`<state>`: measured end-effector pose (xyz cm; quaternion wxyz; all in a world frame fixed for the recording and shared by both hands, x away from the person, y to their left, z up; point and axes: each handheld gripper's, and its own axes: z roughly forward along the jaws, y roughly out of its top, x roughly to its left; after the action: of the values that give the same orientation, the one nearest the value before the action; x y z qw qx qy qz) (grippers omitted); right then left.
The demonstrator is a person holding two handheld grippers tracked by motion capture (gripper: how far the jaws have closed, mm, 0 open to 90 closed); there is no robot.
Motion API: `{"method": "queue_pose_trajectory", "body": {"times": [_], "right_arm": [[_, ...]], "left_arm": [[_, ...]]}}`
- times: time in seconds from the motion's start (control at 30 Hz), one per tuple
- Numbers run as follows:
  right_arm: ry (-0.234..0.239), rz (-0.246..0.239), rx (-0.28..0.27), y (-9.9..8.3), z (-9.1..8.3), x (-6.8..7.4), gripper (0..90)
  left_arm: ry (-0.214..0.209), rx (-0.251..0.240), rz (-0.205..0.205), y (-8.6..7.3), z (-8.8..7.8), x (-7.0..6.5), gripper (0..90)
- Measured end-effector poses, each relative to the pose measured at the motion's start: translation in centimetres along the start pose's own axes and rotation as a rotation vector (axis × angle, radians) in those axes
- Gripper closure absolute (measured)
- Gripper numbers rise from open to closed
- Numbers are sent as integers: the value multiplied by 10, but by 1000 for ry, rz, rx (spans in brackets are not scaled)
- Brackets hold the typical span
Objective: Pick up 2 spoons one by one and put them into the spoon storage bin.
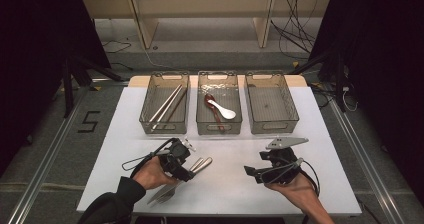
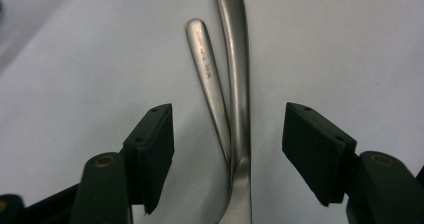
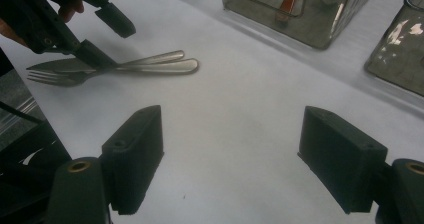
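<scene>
1. Two forks lie crossed on the white table, near the front edge, handles between the left gripper's spread jaws; pads clear, nothing held.
2. Right gripper: wide open, empty, hovering over bare table.
3. Sorted: chopsticks in left bin, spoons in middle bin. Right bin looks empty, presumably for forks.

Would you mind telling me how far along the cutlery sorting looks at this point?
Done: the metal chopsticks lie in the left clear bin and the white and brown spoons in the middle bin. In hand: the left tool is open astride the two steel fork handles on the table. Left: both forks, with the right bin empty.
</scene>
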<state>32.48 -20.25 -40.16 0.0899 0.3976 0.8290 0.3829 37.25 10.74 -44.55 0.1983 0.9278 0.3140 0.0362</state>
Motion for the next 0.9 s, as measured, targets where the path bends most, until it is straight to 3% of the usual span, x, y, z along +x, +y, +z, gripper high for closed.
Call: {"method": "queue_pose_trajectory", "body": {"times": [0.2,0.9], "right_arm": [[1,1,-2,0,0,0,263],[8,5,-8,-2,1,-4,261]], "left_arm": [[2,38,8,-5,3,0,326],[39,67,7,-20,-2,3,239]]}}
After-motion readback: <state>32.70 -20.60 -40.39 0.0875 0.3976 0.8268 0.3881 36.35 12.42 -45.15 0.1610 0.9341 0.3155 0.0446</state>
